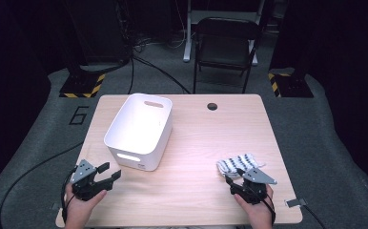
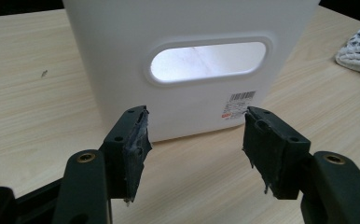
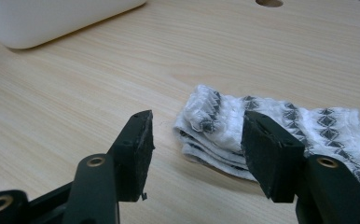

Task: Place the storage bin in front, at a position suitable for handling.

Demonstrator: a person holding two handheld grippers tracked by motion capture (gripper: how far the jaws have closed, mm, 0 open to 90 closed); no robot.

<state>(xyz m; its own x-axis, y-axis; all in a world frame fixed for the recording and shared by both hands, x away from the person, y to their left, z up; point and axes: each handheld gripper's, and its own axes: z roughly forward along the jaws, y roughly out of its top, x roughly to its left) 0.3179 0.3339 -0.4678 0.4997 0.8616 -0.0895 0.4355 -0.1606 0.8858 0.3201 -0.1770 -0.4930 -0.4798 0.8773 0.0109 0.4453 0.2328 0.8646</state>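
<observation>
A folded white cloth with dark diamond stripes [image 1: 238, 163] lies on the wooden table [image 1: 196, 138] at the front right. My right gripper [image 1: 233, 180] sits just in front of it with its jaws open; in the right gripper view the cloth [image 3: 225, 126] lies a little beyond the gap between the fingers [image 3: 136, 149], untouched. A white plastic bin [image 1: 140, 130] with handle slots stands left of centre. My left gripper [image 1: 109, 172] rests open near the bin's front left corner, and the bin's slotted wall [image 2: 192, 70] faces it at close range.
A round cable hole [image 1: 212, 106] is near the table's far edge. A dark folding chair [image 1: 225, 47] stands behind the table. Cables run across the grey floor. Bare tabletop stretches between the bin and the cloth.
</observation>
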